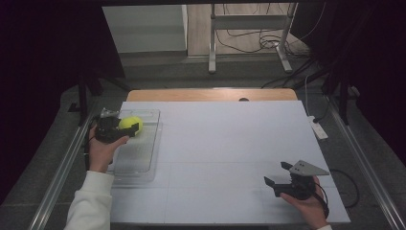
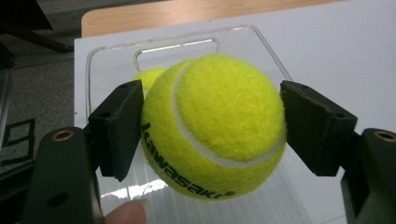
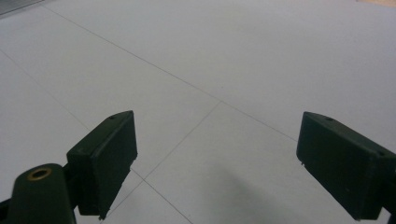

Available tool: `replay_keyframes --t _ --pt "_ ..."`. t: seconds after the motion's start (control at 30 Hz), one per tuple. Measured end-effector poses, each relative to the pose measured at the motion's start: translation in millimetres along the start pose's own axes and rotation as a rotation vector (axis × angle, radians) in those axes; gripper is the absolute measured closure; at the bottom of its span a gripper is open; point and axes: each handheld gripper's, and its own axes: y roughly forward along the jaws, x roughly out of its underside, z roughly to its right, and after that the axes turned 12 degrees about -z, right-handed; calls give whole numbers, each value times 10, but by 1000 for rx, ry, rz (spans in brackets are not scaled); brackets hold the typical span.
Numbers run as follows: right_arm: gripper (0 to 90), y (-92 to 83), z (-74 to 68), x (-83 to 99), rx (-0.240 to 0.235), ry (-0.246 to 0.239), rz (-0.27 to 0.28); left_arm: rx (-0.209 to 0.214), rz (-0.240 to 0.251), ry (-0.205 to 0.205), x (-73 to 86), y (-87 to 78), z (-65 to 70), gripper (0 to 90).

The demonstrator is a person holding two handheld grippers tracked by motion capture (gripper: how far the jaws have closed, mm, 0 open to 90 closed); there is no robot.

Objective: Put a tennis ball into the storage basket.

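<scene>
Tray (image 1: 143,163) walls hem left; table (image 1: 230,143) open.

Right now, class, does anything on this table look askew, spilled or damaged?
Nothing stands out. The left claw grips the tennis ball above the clear tray, which lies flat on the table; the right claw is open and empty.

My high view looks forward and down over the whole white table (image 1: 230,143) from my side. My left gripper view sits close, facing the clear tray (image 2: 187,42) at the table's far left edge. My right gripper view skims bare table (image 3: 210,60) nearby; all three share that surface.
</scene>
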Motion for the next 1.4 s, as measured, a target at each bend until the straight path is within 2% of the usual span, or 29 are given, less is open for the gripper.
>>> replay_keyframes --t 0.7,0.97,1.4 --pt "126 3 2 1 0 1 -2 -54 -87 34 -5 137 9 261" --pt "126 0 4 2 2 2 0 -65 -148 54 3 214 11 260" --pt "126 2 6 2 1 3 -1 -77 -181 51 7 295 -5 259"
